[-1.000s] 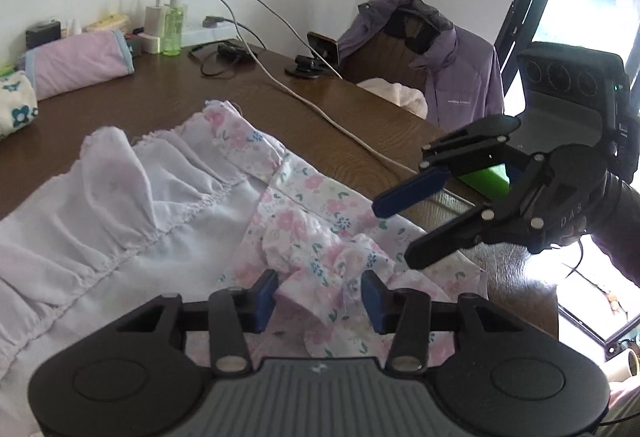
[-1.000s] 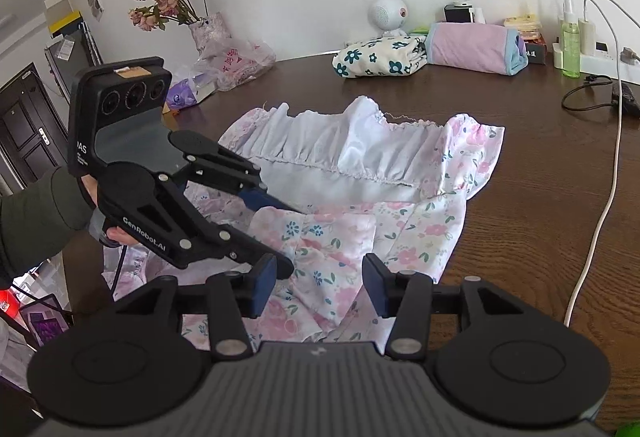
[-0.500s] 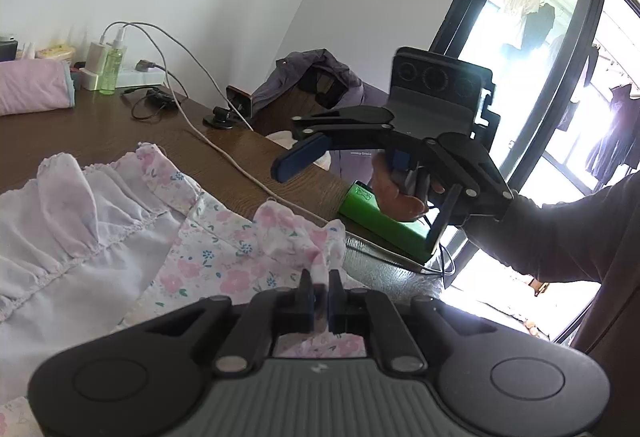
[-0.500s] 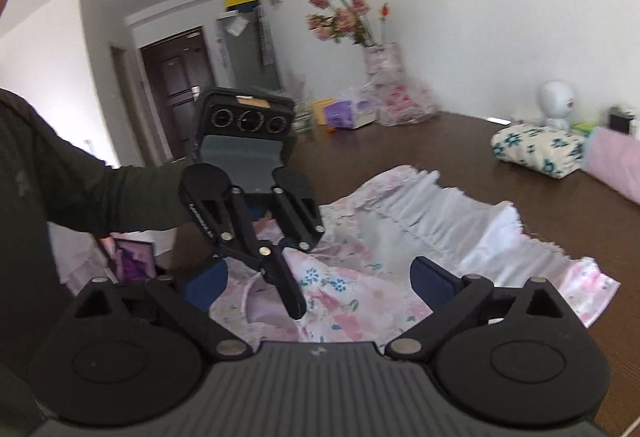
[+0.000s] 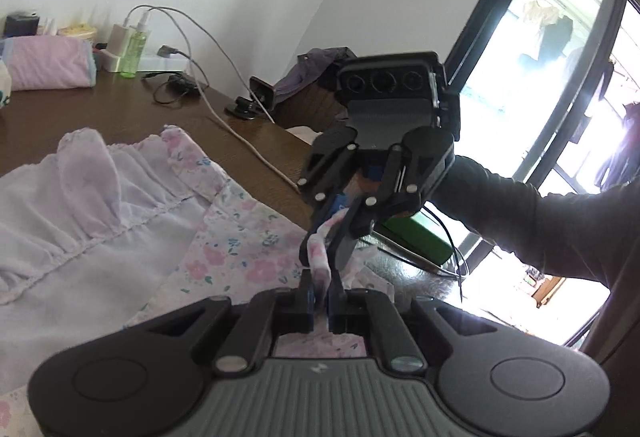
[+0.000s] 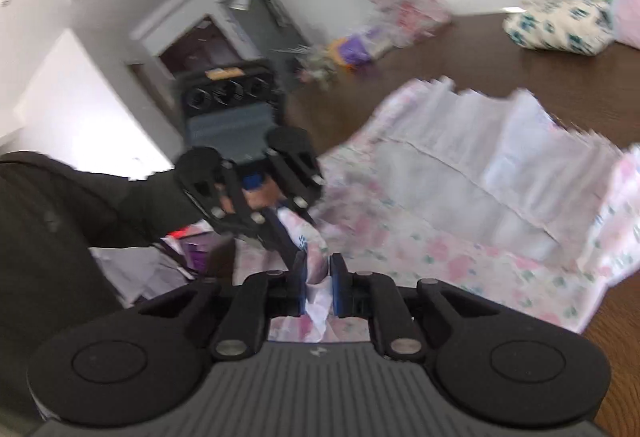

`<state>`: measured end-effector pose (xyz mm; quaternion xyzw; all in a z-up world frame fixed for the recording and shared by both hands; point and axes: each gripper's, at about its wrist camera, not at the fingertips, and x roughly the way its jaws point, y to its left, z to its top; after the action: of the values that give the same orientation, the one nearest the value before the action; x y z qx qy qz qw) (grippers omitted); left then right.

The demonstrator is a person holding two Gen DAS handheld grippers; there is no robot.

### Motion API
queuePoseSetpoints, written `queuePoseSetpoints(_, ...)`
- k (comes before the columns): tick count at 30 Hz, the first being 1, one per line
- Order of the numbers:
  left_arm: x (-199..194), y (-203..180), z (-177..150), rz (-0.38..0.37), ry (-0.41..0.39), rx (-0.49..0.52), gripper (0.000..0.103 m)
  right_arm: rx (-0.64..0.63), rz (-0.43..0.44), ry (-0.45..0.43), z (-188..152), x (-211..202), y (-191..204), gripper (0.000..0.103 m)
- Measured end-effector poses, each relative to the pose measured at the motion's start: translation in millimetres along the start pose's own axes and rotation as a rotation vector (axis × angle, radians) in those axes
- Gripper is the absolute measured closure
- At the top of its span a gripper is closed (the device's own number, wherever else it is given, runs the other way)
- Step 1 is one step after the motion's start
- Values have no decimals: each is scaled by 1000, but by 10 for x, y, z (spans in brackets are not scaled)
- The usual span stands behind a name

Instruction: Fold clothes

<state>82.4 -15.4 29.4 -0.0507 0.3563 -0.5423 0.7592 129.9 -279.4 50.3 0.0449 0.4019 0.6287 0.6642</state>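
Left claw [image 5: 319, 293] is opening slightly yet pinching a bunched dress [image 5: 120, 237] edge, bottom centre of its frame; right claw [image 6: 319, 283] is closing on the same fold, probably to hand it over or lift for a fold. Dress is spreading from the pads toward upper right over the table [image 6: 500, 53].

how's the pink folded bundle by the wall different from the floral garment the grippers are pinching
The pink folded bundle is plain pink with a blue edge; the floral garment is flower-printed with a white ruffled panel. The bundle lies compact and folded near the wall; the garment is spread across the table. Nothing touches the bundle; the left gripper and the right gripper both pinch the garment's edge. Both rest on the same table.
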Motion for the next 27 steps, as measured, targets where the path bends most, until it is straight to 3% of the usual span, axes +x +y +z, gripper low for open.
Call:
queuePoseSetpoints(1,-9,41,23,55,-6,-36,88,29,-34,6,-17,27,-20,94)
queuePoseSetpoints(2,-23,82,45,112,-13,-66,74,57,-71,13,-30,57,-40,94)
queuePoseSetpoints(3,-67,122,65,175,-24,-96,68,85,-126,26,-20,118,-71,94)
queuePoseSetpoints(6,-352,128,94,282,-96,-141,64,100,-297,70,29,306,-77,92)
queuePoseSetpoints(8,-618,3,63,330,-148,-118,55,39,-396,54,70,340,44,80)
queuePoseSetpoints(9,-753,-65,45,354,-173,-104,55,6,-447,43,91,352,110,66)
queuePoseSetpoints(10,-842,-168,-6,403,-173,-61,55,-49,-514,5,118,323,220,58)
queuePoseSetpoints(13,-957,-434,-203,520,-121,28,57,-186,-613,-100,143,211,549,60)
queuePoseSetpoints(14,-909,-462,-267,533,-103,29,58,-164,-621,-108,135,221,606,63)
queuePoseSetpoints(16,-796,-502,-390,558,-74,28,60,-116,-636,-123,116,248,714,85)
queuePoseSetpoints(17,-739,-523,-451,570,-59,27,66,-62,-640,-122,84,322,723,89)
queuePoseSetpoints(19,-618,-479,-516,586,-27,9,76,-31,-653,-111,-3,525,760,90)
queuePoseSetpoints(23,-402,-466,-604,667,22,21,78,-35,-706,-79,-128,915,757,89)
queuePoseSetpoints(27,-360,-549,-619,749,31,42,75,-114,-759,-90,-181,978,875,85)
